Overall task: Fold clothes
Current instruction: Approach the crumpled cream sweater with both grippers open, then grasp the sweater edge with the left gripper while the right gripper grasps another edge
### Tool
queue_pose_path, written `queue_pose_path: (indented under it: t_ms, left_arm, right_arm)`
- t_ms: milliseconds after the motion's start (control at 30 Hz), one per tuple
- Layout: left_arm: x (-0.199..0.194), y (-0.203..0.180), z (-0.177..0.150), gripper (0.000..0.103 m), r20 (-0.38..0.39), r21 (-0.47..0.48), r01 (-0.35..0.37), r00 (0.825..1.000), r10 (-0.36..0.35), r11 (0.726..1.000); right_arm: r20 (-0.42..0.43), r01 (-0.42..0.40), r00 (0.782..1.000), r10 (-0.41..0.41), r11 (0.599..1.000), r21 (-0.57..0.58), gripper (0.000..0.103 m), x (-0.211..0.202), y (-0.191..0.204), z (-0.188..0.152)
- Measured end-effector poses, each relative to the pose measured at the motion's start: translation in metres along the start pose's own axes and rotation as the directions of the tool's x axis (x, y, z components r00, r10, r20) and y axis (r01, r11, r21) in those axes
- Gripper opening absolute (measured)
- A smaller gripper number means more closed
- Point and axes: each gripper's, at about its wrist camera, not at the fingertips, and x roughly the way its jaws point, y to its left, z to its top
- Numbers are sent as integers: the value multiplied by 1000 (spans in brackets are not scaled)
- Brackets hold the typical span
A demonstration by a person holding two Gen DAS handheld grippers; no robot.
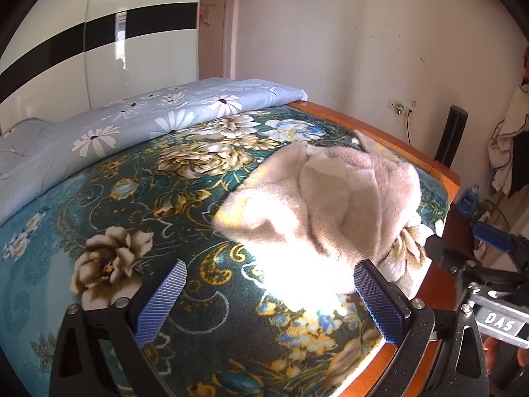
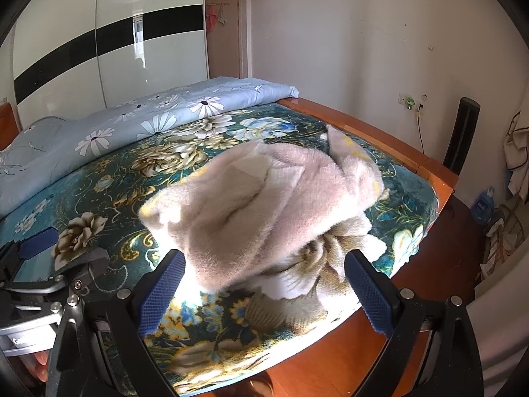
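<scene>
Both grippers look the same: the left gripper point(image 1: 269, 297) and the right gripper point(image 2: 264, 289) have black triangular arms with silver screws and blue ribbed pads point(image 1: 162, 301). Beside the left one, a grey metal bar point(image 1: 502, 322) carries white letters "DAS".

Sunlight fell across a bed point(image 2: 439, 178) with a floral teal blanket point(image 1: 139, 198), a glossy white wardrobe point(image 1: 99, 49) with a black stripe, and pale walls point(image 2: 347, 49).
</scene>
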Motion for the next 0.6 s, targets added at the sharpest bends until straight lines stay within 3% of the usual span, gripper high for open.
queue_pose_path:
  t_ms: [67,167,367,500,567,600]
  left_arm:
    - [18,-8,2,103,-23,25,7,1000,-7,1000]
    - [45,-22,6,103,-42,32,77,996,-76,996]
    - [92,-62,9,102,-152,80,131,981,-117,988]
    - [115,-69,7,80,-203,53,118,973,-105,992]
    - [122,-69,5,62,-211,36,103,973,-94,994]
    - [118,-64,6,45,-194,16,102,976,-97,995]
  right_arm:
    - [-4,36,999,-36,999,9,97,4,-9,1]
    - [-1,106,994,-106,993,54,97,9,-29,4]
    - [1,159,987,-160,985,62,97,16,-51,11]
    - [-20,157,987,-156,985,69,97,22,-57,7]
    - [-33,157,987,-155,985,66,97,25,-58,5]
    - [-39,159,987,-157,985,65,97,26,-59,4]
